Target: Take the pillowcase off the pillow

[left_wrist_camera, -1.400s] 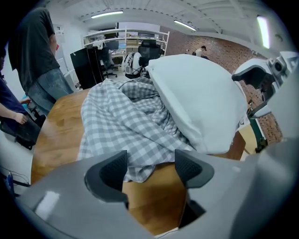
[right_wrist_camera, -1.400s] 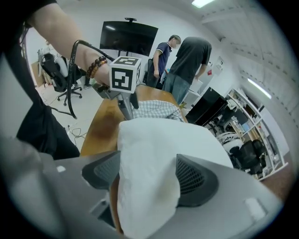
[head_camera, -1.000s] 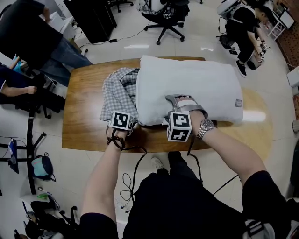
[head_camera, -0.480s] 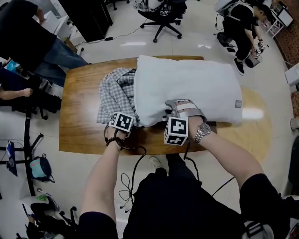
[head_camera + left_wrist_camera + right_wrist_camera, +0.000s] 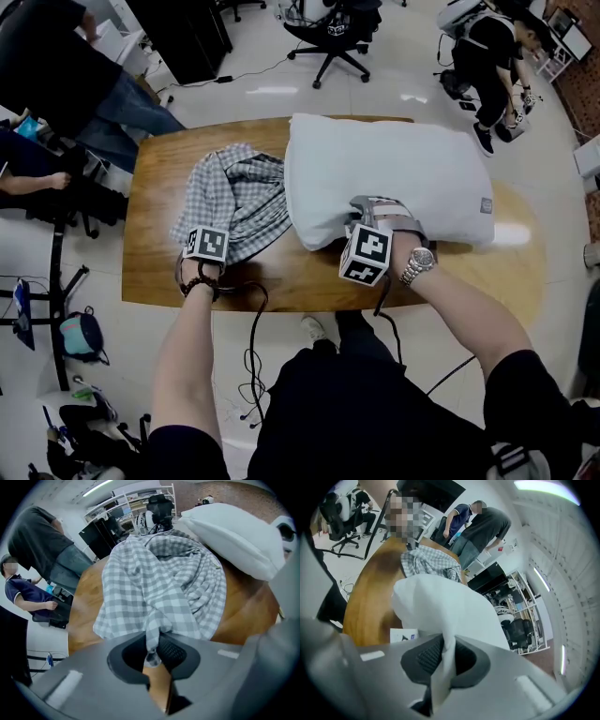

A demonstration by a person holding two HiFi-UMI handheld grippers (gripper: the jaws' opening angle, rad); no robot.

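The white pillow [image 5: 394,173] lies across the wooden table [image 5: 150,262]. The grey checked pillowcase [image 5: 234,197] lies crumpled to the left of it, its right edge against the pillow's left end. My left gripper [image 5: 216,230] is at the pillowcase's near corner. Its jaws are closing and its pads pinch a fold of the checked cloth [image 5: 159,588] at the left gripper [image 5: 157,651]. My right gripper [image 5: 361,214] is at the pillow's near edge. Its jaws are closing too, pinching a ridge of white pillow fabric [image 5: 450,606] in the right gripper [image 5: 445,656].
A person in dark clothes [image 5: 56,66] stands at the table's far left corner, and another [image 5: 492,47] is at the far right. An office chair [image 5: 328,28] stands beyond the table. Cables [image 5: 253,328] hang below the near edge. Shelving [image 5: 136,503] stands behind.
My left gripper has moved left and toward the near edge, and the checked pillowcase has come with it, spreading out left of the pillow. The right gripper and the pillow shifted slightly right.
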